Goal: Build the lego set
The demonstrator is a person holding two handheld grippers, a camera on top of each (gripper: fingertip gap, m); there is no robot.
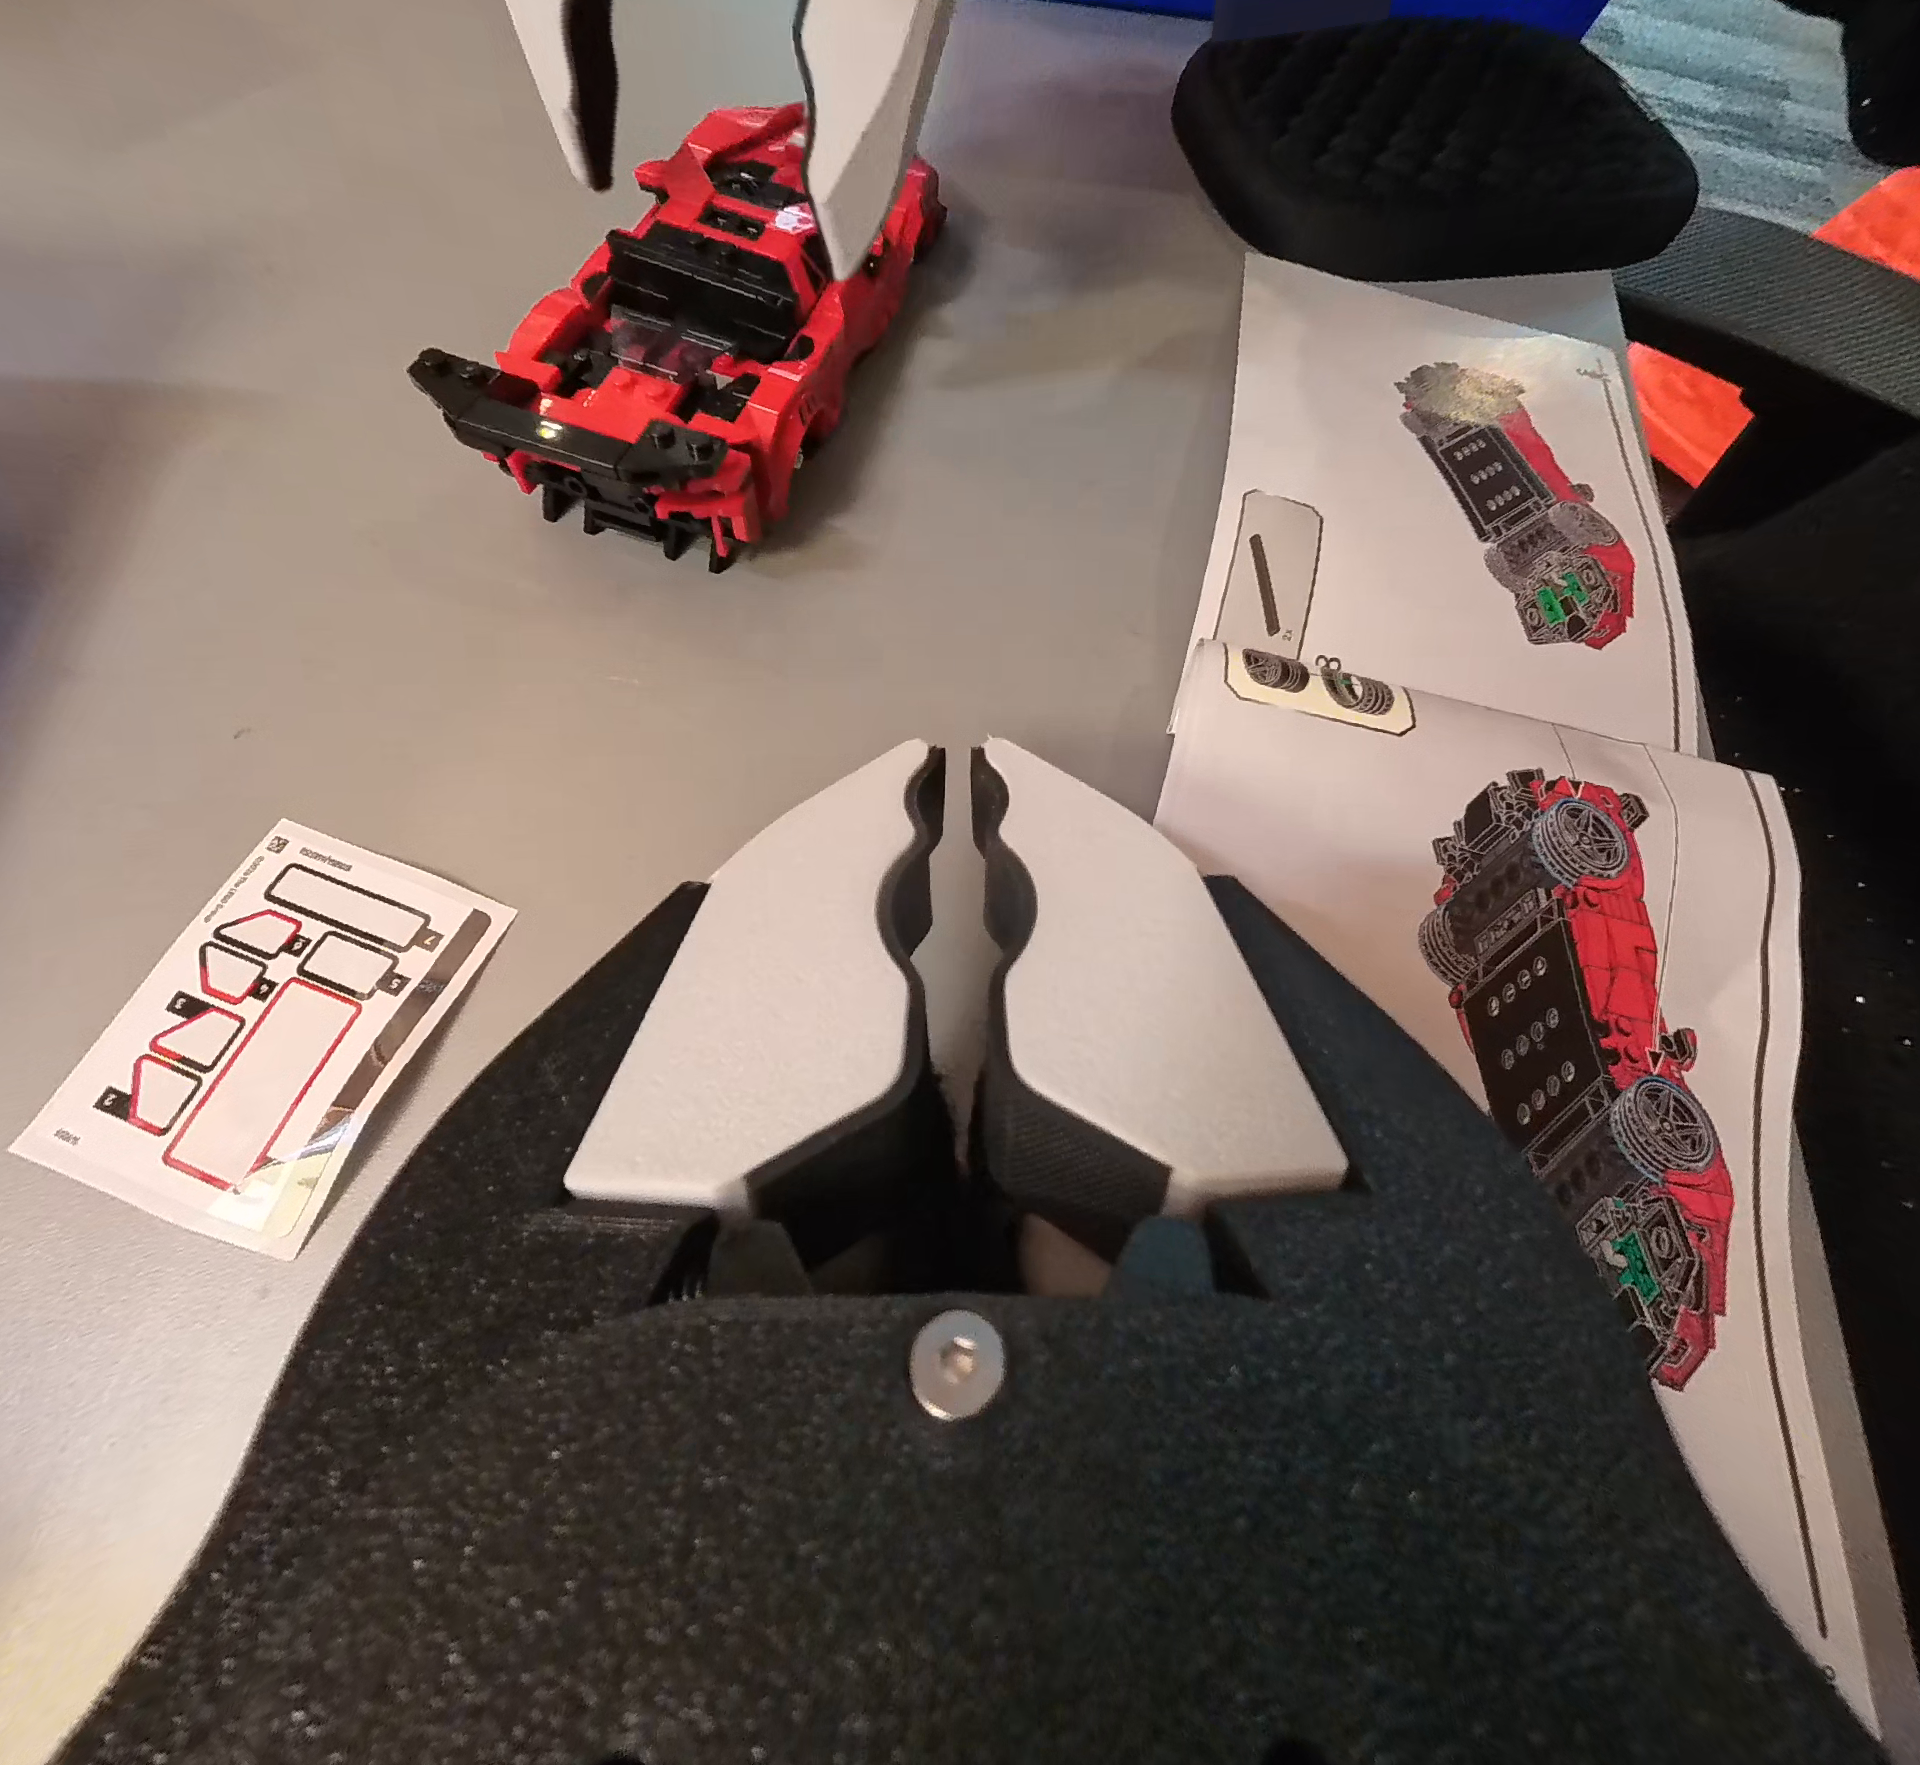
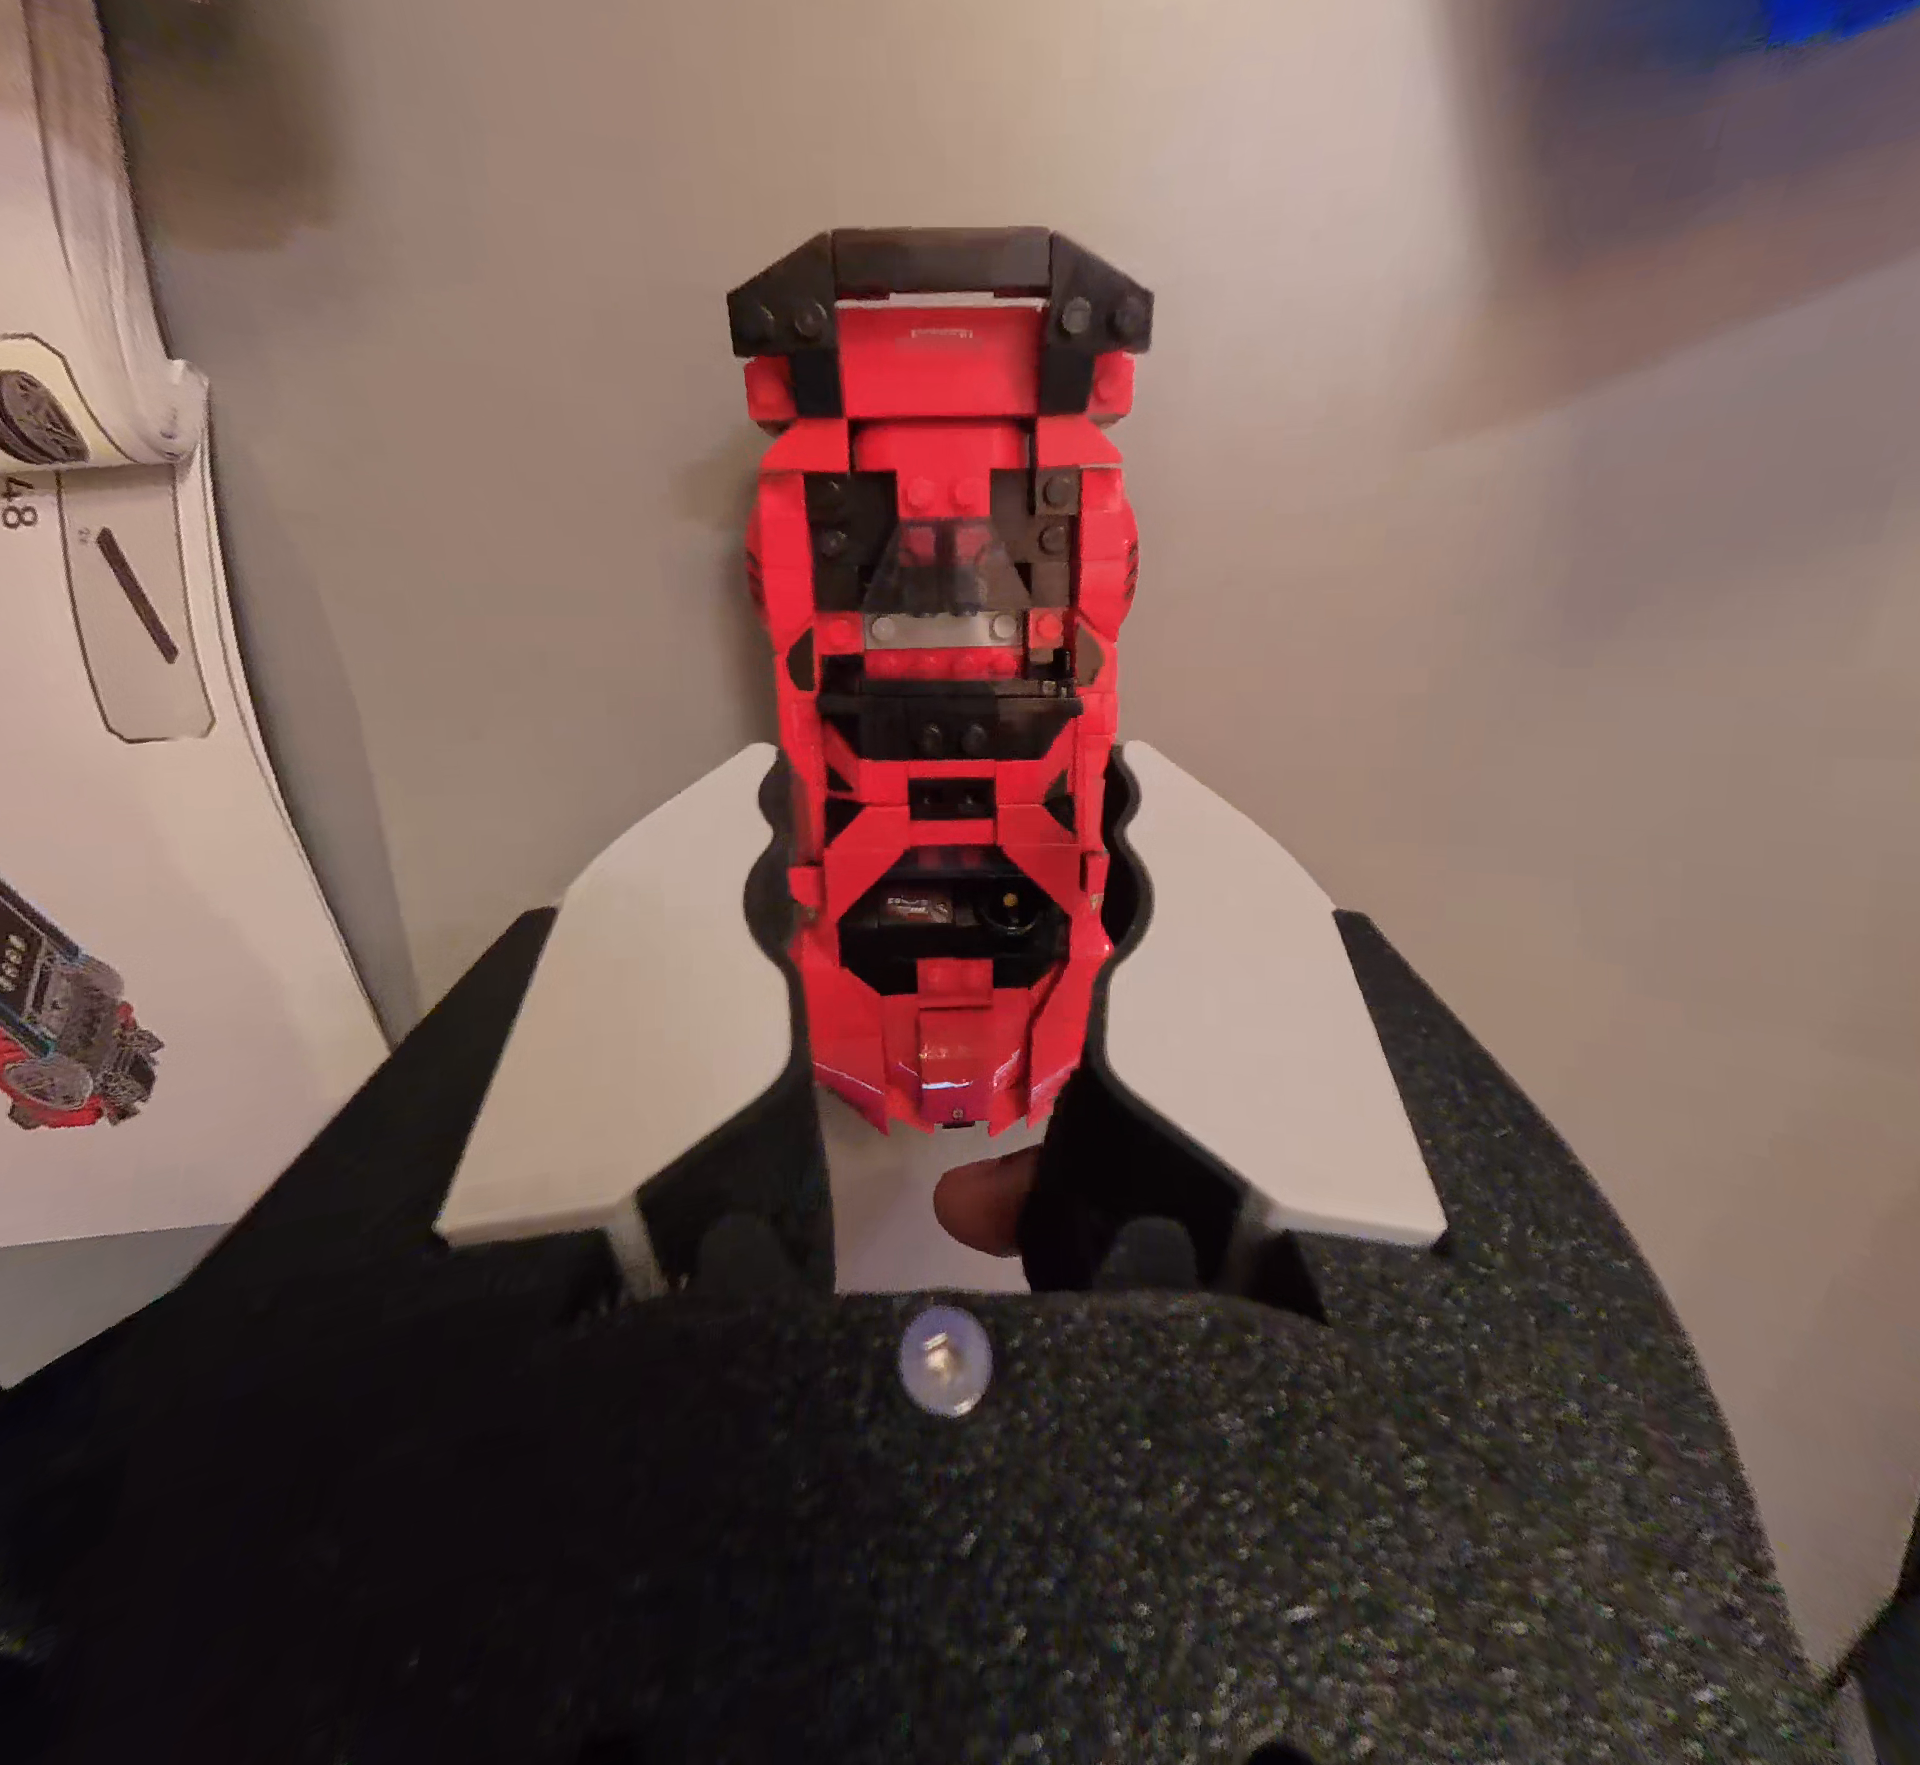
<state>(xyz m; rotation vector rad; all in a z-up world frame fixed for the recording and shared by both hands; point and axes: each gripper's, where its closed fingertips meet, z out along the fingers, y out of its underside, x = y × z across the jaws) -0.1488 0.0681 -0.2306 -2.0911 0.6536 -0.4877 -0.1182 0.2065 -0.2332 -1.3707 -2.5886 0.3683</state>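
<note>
A red and black brick-built sports car (image 1: pixel 681 344) sits on its underside on the smooth grey tabletop (image 1: pixel 312 572), with no wheels fitted in its arches. Black studded plates cover its middle, a black wing spans the tail, and a dark cockpit opening sits near the nose. The right gripper (image 2: pixel 951 770) has its white fingers spread along the car's two flanks near the front end; whether the black pads press the sides cannot be told. The left gripper (image 1: pixel 958 759) hovers low over the table, nearer the camera than the car, its jaws drawn almost together around nothing. A white sticker sheet with red-edged outlines (image 1: pixel 265 1035) lies flat to its left. An open white instruction booklet (image 1: pixel 1455 780) lies at the table's right edge, beside a black mesh office chair (image 1: pixel 1434 146).
</note>
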